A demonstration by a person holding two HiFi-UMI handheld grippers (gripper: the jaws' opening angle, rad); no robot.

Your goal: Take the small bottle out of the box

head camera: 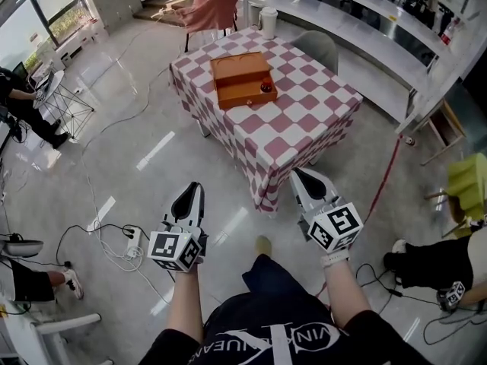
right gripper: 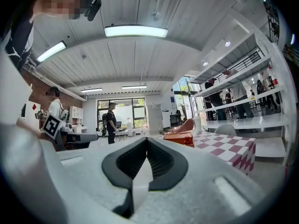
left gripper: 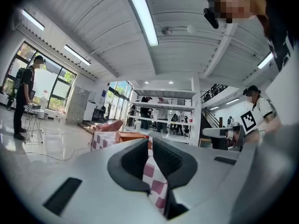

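An orange wooden box point(head camera: 242, 80) stands on a table with a red-and-white checked cloth point(head camera: 297, 120), well ahead of me. A small dark red bottle point(head camera: 266, 87) shows at the box's right front corner; whether it sits inside I cannot tell. Both grippers are held level above the floor, short of the table. My left gripper point(head camera: 195, 187) is shut and holds nothing, and so is my right gripper point(head camera: 298, 175). The right gripper view shows its closed tips point(right gripper: 147, 139), with the box point(right gripper: 179, 138) and bottle point(right gripper: 188, 141) far off. Beyond the left gripper's tips point(left gripper: 150, 140) the box point(left gripper: 133, 136) also shows.
A white cylinder point(head camera: 268, 23) stands at the table's far edge, a grey chair point(head camera: 318, 48) behind it. Cables and a power strip point(head camera: 131, 238) lie on the floor at left, a red cable point(head camera: 388, 169) at right. A seated person point(head camera: 434, 261) and a green chair point(head camera: 468, 181) are at right.
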